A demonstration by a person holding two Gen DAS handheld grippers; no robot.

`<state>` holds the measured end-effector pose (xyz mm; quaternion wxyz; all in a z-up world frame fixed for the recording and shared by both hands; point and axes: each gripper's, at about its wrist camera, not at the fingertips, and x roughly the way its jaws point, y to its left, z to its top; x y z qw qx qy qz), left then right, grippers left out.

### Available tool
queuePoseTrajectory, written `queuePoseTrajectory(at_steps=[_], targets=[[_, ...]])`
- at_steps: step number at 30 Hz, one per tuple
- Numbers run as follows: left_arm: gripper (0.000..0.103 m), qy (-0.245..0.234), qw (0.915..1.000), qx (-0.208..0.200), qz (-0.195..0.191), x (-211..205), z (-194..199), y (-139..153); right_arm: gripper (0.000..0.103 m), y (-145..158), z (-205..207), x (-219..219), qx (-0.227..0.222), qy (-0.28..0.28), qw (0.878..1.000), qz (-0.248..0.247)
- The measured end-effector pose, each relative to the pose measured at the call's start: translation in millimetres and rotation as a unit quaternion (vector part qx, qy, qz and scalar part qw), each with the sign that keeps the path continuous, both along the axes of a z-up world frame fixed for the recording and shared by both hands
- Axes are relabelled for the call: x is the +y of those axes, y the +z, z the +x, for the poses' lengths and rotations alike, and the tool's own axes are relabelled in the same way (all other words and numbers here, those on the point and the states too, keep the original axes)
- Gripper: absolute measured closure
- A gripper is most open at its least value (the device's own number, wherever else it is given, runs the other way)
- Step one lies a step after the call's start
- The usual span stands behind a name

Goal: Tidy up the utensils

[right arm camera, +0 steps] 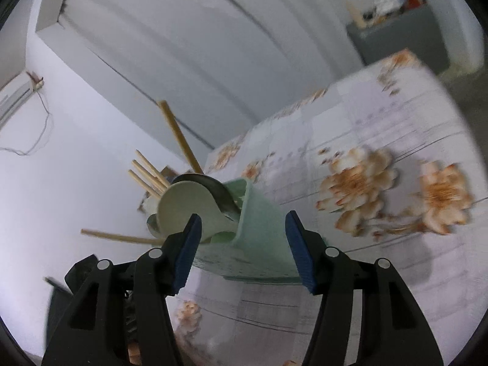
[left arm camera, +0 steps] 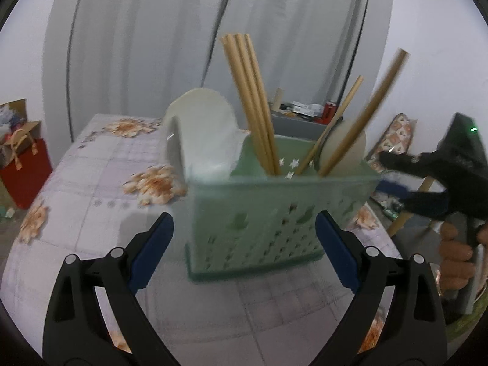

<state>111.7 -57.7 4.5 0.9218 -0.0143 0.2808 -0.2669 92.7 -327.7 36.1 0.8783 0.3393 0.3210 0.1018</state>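
Floral-patterned bench (left arm camera: 91, 201) carries a green perforated basket (left arm camera: 259, 225) standing upright. Wooden chopsticks (left arm camera: 253, 103) and pale spoons (left arm camera: 201, 131) stand inside the basket. Left gripper (left arm camera: 244, 250) faces the basket, jaws spread, empty. Right gripper (right arm camera: 244, 250) near the basket's end, jaws spread, empty.

No legible text, labels, brands or numbers anywhere in either view.
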Motion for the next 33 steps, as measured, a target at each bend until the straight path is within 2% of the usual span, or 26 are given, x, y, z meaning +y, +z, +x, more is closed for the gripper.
queuePoseTrajectory(at_steps=[3, 5, 6, 8, 11, 14, 16, 19, 23, 25, 29, 33], targets=[[0.013, 0.026, 0.9995, 0.014, 0.009, 8, -18, -4, 0.037, 16, -29, 10, -0.012, -0.023, 0.996, -0.085], [0.013, 0.052, 0.9977, 0.021, 0.037, 8, -28, -9, 0.028, 20, -42, 24, -0.012, -0.027, 0.989, -0.144], [0.012, 0.073, 0.9953, 0.022, 0.060, 7, -34, -10, 0.022, 20, -48, 34, -0.006, -0.029, 0.984, -0.178], [0.010, 0.104, 0.9915, 0.018, 0.077, 7, -40, -10, 0.014, 15, -57, 59, 0.010, -0.038, 0.963, -0.266], [0.009, 0.142, 0.9860, 0.012, 0.086, 8, -46, -5, 0.010, 5, -65, 80, 0.020, -0.044, 0.942, -0.331], [0.009, 0.174, 0.9792, -0.010, 0.104, 9, -48, 3, 0.007, -2, -69, 87, 0.031, -0.073, 0.934, -0.350], [0.009, 0.201, 0.9717, -0.040, 0.118, 9, -53, 10, 0.007, -3, -68, 89, 0.034, -0.085, 0.930, -0.355], [0.009, 0.226, 0.9608, -0.063, 0.148, 8, -57, 18, 0.007, -3, -66, 94, 0.038, -0.096, 0.918, -0.383], [0.009, 0.257, 0.9510, -0.037, 0.168, 11, -50, 23, 0.007, 3, -64, 99, 0.035, -0.109, 0.908, -0.403], [0.009, 0.259, 0.9500, -0.029, 0.171, 12, -49, 22, 0.007, 4, -63, 98, 0.039, -0.118, 0.905, -0.407], [0.009, 0.271, 0.9446, -0.025, 0.184, 15, -47, 19, 0.007, 5, -61, 95, 0.043, -0.128, 0.904, -0.407], [0.009, 0.286, 0.9409, -0.022, 0.181, 19, -46, 20, 0.007, 3, -58, 92, 0.052, -0.134, 0.904, -0.402]])
